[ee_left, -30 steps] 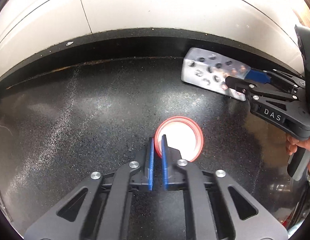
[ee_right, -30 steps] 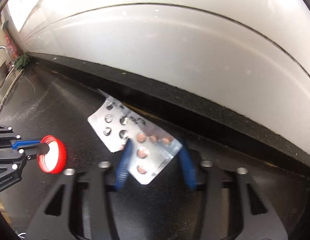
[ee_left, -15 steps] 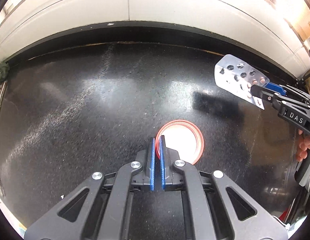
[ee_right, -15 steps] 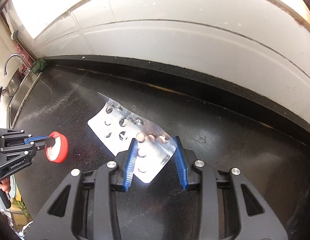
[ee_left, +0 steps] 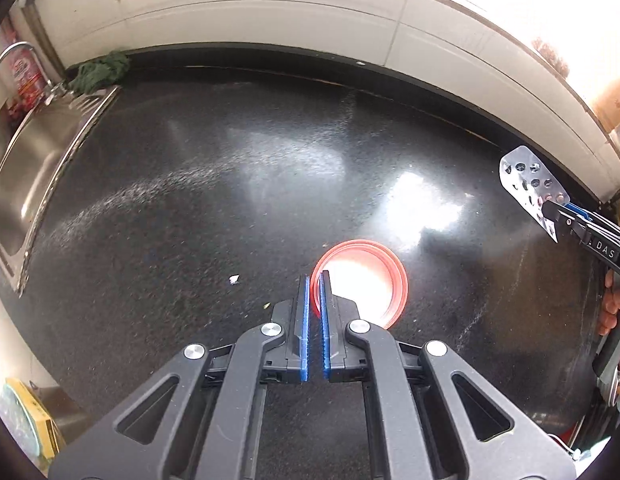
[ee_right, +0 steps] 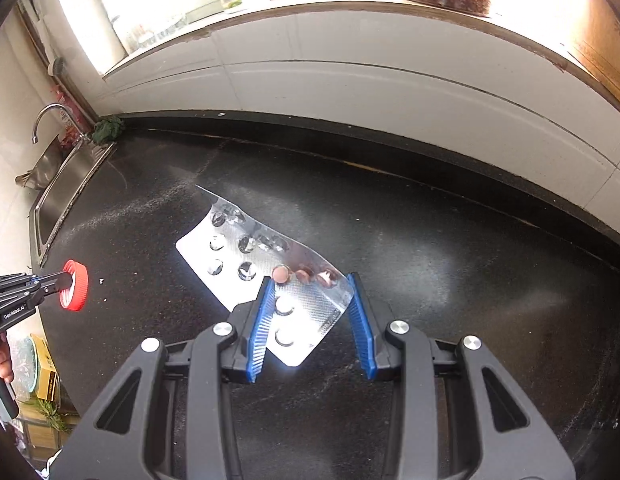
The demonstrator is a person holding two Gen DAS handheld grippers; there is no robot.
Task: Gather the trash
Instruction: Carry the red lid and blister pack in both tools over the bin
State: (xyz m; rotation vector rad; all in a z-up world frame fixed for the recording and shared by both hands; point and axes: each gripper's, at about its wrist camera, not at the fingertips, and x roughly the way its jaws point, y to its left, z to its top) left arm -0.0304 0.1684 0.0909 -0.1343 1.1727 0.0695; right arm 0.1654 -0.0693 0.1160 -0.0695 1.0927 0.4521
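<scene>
The left gripper [ee_left: 313, 280] pinches the rim of a red lid [ee_left: 359, 282] above the black worktop [ee_left: 190, 208]. The right gripper [ee_right: 311, 284] squeezes a silver pill pack [ee_right: 266, 264], which sticks out toward 11 o'clock. The sink [ee_right: 56, 192] lies far off at 10 o'clock.

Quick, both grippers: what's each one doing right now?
Left gripper: closed on the red cap.
Right gripper: closed on the blister pack.
</scene>
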